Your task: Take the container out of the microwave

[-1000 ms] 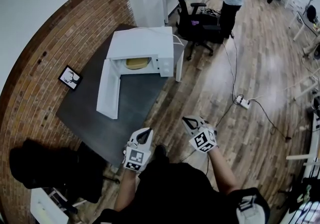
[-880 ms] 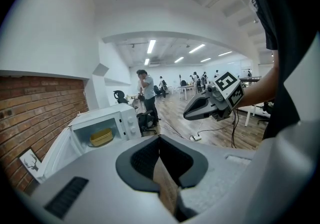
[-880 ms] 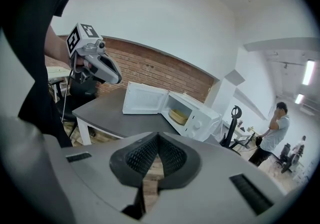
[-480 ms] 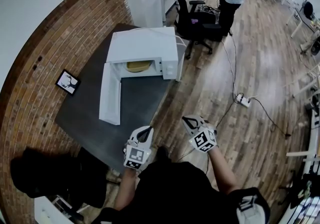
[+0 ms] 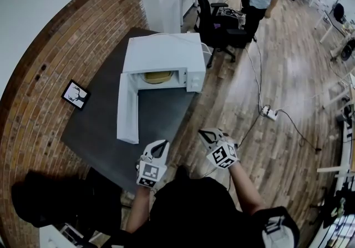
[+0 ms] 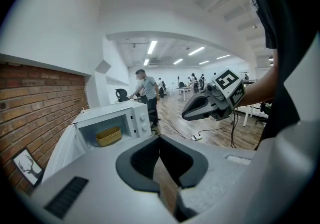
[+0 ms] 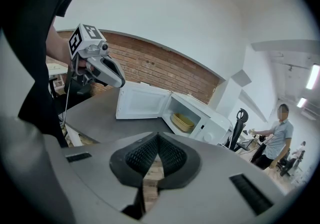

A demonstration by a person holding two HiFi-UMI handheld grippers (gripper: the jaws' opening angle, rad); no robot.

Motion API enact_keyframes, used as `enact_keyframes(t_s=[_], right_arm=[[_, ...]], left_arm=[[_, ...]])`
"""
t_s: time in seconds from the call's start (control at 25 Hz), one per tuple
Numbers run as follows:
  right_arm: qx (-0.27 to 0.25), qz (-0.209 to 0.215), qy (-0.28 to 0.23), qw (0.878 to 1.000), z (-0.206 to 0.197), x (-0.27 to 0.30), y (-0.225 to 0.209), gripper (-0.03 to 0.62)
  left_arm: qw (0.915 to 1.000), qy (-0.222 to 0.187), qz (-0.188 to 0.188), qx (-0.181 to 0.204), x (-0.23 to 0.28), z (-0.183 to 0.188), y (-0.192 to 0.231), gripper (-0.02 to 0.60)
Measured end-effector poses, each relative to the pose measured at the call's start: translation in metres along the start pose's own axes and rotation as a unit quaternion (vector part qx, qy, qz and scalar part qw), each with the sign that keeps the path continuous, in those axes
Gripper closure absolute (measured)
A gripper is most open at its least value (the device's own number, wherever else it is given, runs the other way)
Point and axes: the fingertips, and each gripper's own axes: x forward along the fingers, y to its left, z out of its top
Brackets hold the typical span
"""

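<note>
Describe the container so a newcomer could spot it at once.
Find the dark table beside the brick wall; a white microwave stands on it with its door swung open. Inside sits the container, a shallow yellow tub. It is the only thing in the microwave and the only yellow thing among white and grey.
</note>
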Motion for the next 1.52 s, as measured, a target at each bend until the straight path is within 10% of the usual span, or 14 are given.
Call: enact_keyframes(t_s=[1.52], right_arm=[[0.006, -0.002, 0.009, 1.000, 0.016, 0.067, -0.023, 0.594]], left_arm=[[0.9999, -0.002, -0.014, -0.001, 0.020, -0.004, 0.060, 0.580]])
